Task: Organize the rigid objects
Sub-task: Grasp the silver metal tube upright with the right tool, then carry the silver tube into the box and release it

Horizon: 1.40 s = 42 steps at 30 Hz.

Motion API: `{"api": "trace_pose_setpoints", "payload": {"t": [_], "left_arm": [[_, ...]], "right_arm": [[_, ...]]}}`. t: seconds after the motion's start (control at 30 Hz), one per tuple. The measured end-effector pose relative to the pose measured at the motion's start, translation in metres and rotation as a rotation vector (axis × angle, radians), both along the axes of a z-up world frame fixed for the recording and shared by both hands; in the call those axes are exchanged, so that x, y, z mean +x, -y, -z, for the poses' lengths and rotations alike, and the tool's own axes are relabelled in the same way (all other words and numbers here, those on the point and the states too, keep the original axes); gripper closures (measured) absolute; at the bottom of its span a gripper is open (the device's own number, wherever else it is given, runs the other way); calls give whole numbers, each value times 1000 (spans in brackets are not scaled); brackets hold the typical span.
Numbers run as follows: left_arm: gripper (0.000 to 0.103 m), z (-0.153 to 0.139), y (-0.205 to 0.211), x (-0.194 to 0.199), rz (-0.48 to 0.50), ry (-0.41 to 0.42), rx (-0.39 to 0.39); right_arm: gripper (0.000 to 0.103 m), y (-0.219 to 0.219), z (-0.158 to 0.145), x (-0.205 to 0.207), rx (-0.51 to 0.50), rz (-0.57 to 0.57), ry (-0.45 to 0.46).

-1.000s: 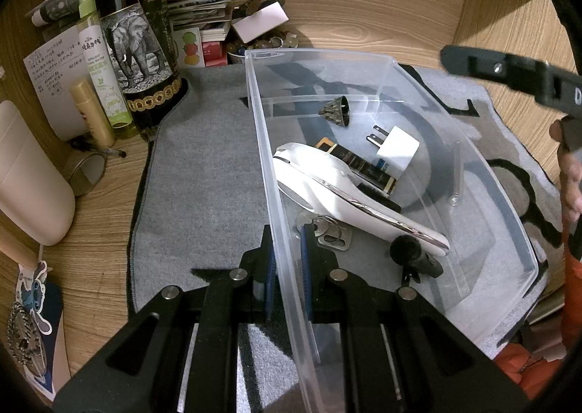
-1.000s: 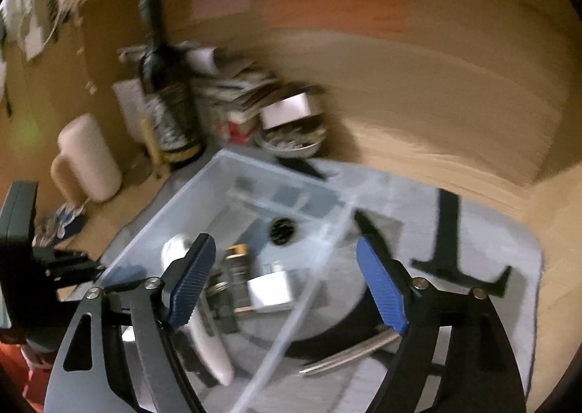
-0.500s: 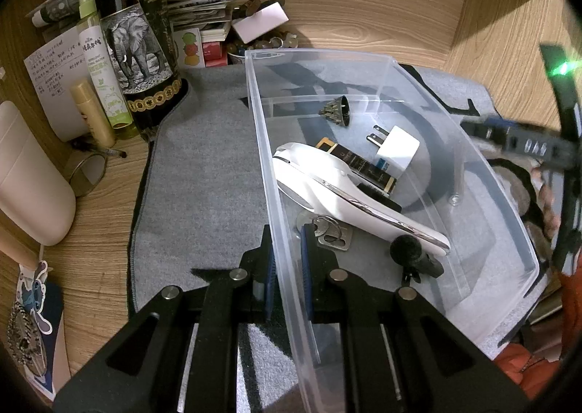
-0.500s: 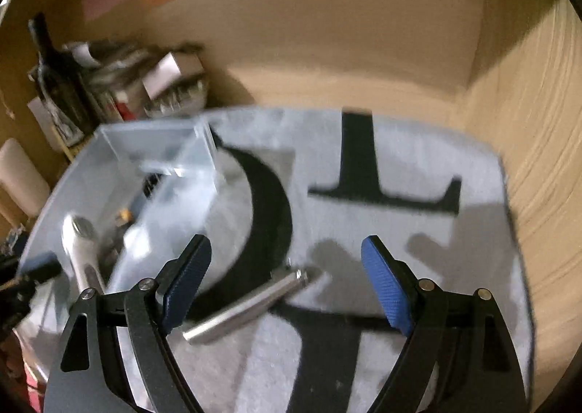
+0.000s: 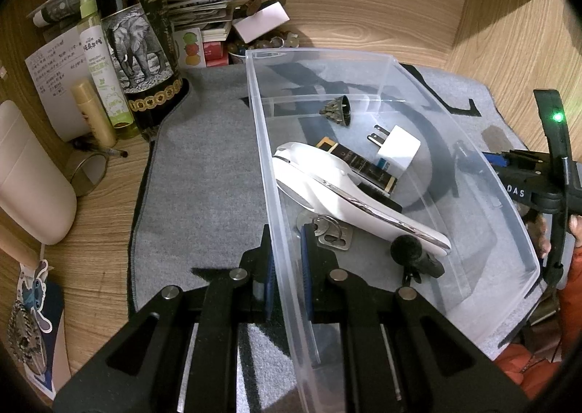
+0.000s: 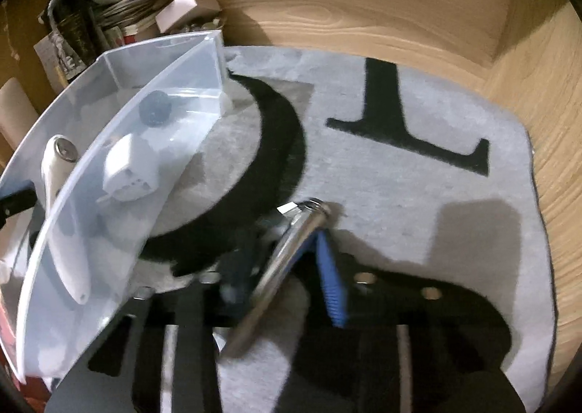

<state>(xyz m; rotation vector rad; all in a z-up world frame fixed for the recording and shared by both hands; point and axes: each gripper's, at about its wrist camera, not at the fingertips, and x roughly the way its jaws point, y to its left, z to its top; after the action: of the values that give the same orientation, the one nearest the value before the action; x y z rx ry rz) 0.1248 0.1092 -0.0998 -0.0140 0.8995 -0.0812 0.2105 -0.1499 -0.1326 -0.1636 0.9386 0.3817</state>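
Observation:
My left gripper (image 5: 286,231) is shut on the near left wall of the clear plastic bin (image 5: 363,57), one pad inside and one outside. Inside the bin lie a white handheld device (image 5: 345,191), a white plug adapter (image 5: 398,147), a black-and-gold flat box (image 5: 356,163), a dark cone-shaped piece (image 5: 336,109), keys (image 5: 329,233) and a small black fuzzy microphone (image 5: 411,249). On the grey mat just right of the bin, my right gripper (image 6: 289,236) is closing its jaws on a shiny metal tube (image 6: 276,267). The tube lies slanted between the blue pads, which press against it.
A dark wine bottle (image 5: 138,34), a green spray bottle (image 5: 102,60), a cream tube (image 5: 92,114) and stacked papers and boxes (image 5: 232,23) crowd the back left. A beige container (image 5: 29,176) stands at the far left. Wooden walls close in the grey mat (image 6: 418,176).
My right gripper swung from above the bin to the mat on its right and came down. Its jaws went from wide open to closed on the metal tube. The left gripper stayed put.

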Motion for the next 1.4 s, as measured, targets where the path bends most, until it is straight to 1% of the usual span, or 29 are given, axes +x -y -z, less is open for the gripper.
{"api": "trace_pose_setpoints", "payload": {"t": [0.03,0.13,0.27,0.43,0.63,0.83,1.03,1.2,1.4], "left_arm": [[92,0,0,0,0,0,0],[92,0,0,0,0,0,1],[92,0,0,0,0,-1,1],[92,0,0,0,0,0,1],[92,0,0,0,0,0,2],[92,0,0,0,0,0,2],[92,0,0,0,0,0,3],[92,0,0,0,0,0,1],[92,0,1,0,-1,0,2]], "right_arm": [[89,4,0,1,0,7,1],[89,11,-2,-1,7,26,11],[89,14,-12,-4,16,37,53],[89,15,-35,-8,52,36,108],[89,8,-69,-13,106,30,202],[89,-5,-101,-19,149,-8,282],[89,-27,-131,-31,193,-87,340],[89,-50,-137,-39,191,-158,349],[89,-79,-125,-43,174,-238,311]]}}
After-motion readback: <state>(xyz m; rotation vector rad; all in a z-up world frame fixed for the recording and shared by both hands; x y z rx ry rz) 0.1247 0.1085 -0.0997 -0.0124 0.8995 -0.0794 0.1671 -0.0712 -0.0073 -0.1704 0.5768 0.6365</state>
